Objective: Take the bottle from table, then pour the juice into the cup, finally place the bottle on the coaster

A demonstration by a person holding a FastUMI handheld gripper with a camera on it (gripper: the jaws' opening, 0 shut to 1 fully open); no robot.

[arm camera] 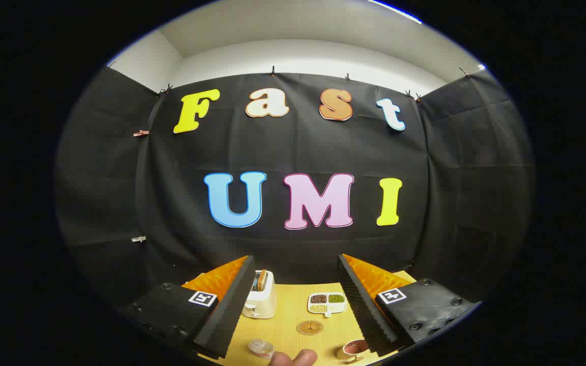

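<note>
My gripper [295, 259] is open, its two black fingers [227, 305] spread wide above the yellow wooden table [293, 310] with nothing between them. A round brown coaster [309, 327] lies on the table between the fingers. Nearer to me, by the left finger, stands a clear glass cup [261, 348]. A brown cup with a reddish inside [355, 348] stands by the right finger. A rounded tan shape [293, 357] pokes up at the near edge between the two cups; I cannot tell whether it is the bottle's top.
A cream toaster [261, 296] with a slice in its slot stands at the back left of the table. A white divided dish [327, 302] with grains and beans sits at the back right. Black cloth walls close in the table behind and at both sides.
</note>
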